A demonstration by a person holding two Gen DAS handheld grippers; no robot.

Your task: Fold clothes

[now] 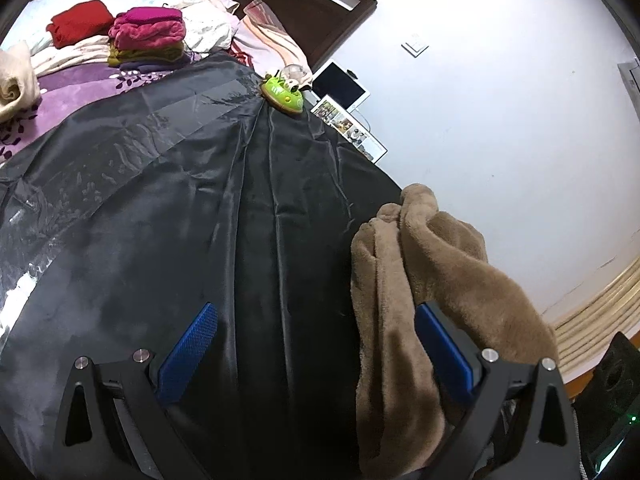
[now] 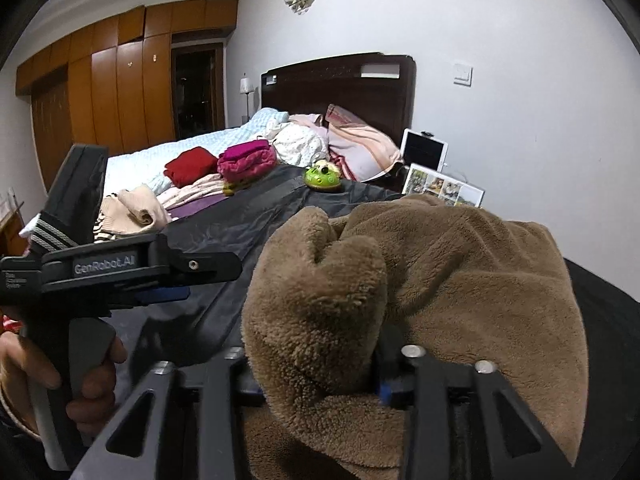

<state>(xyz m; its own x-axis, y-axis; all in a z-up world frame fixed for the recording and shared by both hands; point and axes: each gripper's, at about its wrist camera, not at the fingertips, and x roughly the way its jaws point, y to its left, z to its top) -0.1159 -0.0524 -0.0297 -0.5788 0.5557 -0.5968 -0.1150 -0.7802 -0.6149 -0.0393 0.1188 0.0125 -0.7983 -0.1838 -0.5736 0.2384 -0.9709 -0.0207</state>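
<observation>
A brown fleece garment (image 1: 436, 280) lies bunched on a black sheet (image 1: 200, 200) spread over the bed. My left gripper (image 1: 316, 344) is open above the sheet, and the fleece drapes over its right blue pad (image 1: 444, 352). In the right wrist view my right gripper (image 2: 320, 384) is shut on a thick fold of the brown fleece garment (image 2: 460, 264), which hides the fingertips. The left gripper's body (image 2: 120, 272) shows there at the left, held by a hand.
A stack of folded pink and olive clothes (image 1: 148, 36) and a red folded piece (image 1: 80, 22) lie at the bed's far end. A green toy (image 1: 282, 94) sits on the sheet's far edge. A cream garment (image 2: 132, 208), pillows, a tablet (image 2: 424, 150) and the wall are near.
</observation>
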